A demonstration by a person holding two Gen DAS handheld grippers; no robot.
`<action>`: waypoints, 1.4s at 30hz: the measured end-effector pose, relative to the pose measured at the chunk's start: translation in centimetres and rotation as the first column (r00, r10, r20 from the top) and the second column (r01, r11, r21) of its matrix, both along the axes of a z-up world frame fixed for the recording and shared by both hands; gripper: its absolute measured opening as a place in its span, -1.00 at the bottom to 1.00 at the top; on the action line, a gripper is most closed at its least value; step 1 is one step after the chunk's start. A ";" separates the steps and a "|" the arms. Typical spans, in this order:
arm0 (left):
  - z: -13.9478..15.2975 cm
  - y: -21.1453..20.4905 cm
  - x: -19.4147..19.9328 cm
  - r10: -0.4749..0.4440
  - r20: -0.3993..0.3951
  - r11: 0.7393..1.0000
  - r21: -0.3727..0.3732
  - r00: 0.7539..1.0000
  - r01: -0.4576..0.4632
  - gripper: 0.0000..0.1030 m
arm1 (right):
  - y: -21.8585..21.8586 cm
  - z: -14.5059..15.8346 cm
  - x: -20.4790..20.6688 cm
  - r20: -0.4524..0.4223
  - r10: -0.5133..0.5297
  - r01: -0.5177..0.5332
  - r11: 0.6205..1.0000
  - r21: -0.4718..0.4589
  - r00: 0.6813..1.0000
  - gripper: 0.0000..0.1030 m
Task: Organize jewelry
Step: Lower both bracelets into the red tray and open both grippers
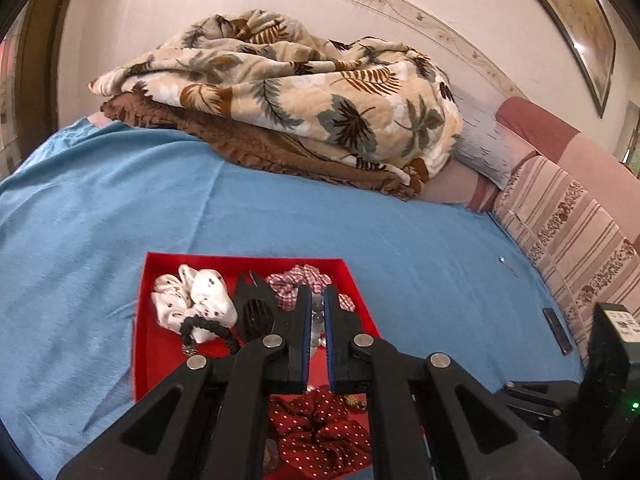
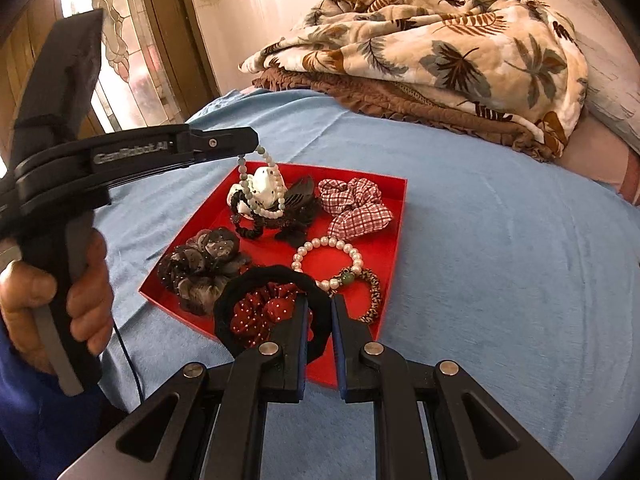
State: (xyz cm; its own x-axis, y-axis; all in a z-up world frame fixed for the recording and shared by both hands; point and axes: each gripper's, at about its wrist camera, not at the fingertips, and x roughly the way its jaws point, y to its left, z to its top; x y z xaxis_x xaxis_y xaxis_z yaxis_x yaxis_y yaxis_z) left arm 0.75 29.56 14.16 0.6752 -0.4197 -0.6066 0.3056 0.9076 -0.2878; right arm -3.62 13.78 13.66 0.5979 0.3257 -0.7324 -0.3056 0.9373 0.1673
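**Two pieces over the red tray, both ready to set down**

The green bead bracelet (image 2: pixel 262 184) hangs from the left gripper (image 2: pixel 256 145), its fingers pressed together on the strand; the loop dangles over the far left corner of the tray (image 2: pixel 396 216), just above the white scrunchie (image 2: pixel 262 192). The right gripper (image 2: pixel 320 312) has its fingers pinching a black hair band (image 2: pixel 240 300), which droops over the dotted red scrunchie (image 2: pixel 260 312) at the tray's near edge.

To do this well, I judge each piece should go onto bare red floor, not onto another item. The bracelet would tangle with the claw clip (image 2: pixel 298 200) if dropped where it hangs; a lower, slower release beside the scrunchie looks safer. The band wants a spot clear of the pearl bracelet (image 2: pixel 328 258) and the grey flower scrunchie (image 2: pixel 204 264).

The checked scrunchie (image 2: pixel 352 208) fills the far right corner. The tray sits on a blue sheet (image 2: pixel 500 280) over the bed, with a leaf-print blanket (image 2: pixel 440 48) heaped behind.
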 end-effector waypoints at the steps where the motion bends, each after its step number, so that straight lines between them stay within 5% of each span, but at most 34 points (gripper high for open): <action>1: -0.1 0.0 0.0 -0.007 -0.008 1.000 -0.009 1.000 0.007 -0.89 | 0.1 -0.1 0.2 0.000 0.001 -0.001 1.000 -0.005 1.000 -0.76; 19: -3.8 0.8 2.5 0.076 -0.137 0.995 0.069 0.988 -0.067 -0.89 | 1.0 -1.3 3.4 -0.037 -0.026 0.025 0.999 -0.027 0.999 -0.76; 29: -5.2 1.7 2.7 0.117 -0.198 0.991 0.089 0.973 -0.101 -0.89 | 1.7 -2.3 8.8 -0.091 -0.061 0.059 0.998 -0.021 0.994 -0.75; 42: -6.8 0.8 1.8 0.130 -0.225 0.975 0.204 0.966 -0.083 -0.89 | 3.0 -4.9 14.2 -0.158 -0.077 0.067 0.996 -0.064 0.984 -0.76</action>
